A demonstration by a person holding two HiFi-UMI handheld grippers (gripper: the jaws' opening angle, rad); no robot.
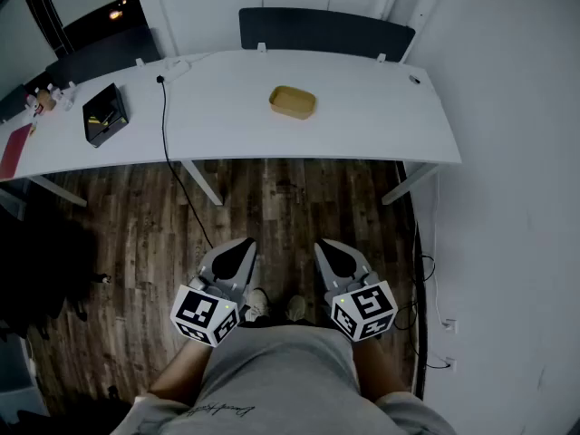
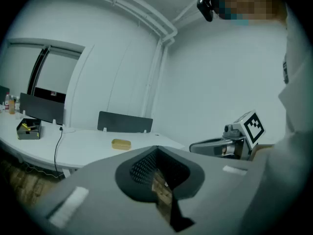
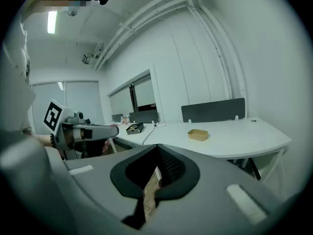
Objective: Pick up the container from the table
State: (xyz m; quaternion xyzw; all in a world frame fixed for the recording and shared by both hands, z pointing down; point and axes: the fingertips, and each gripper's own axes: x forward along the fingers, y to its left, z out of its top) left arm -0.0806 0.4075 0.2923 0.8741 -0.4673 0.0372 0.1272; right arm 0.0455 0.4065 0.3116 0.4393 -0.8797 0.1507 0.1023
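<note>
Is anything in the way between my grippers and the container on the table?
Nothing visible. The container sits alone on the table; the black box and cable lie well to its left. The left gripper and right gripper hang over floor short of it.

A black box is seen at the upper left of the head view, with a black cable hung just right of it. A dark panel is set along the top, and the middle is filled by a wooden floor.
</note>
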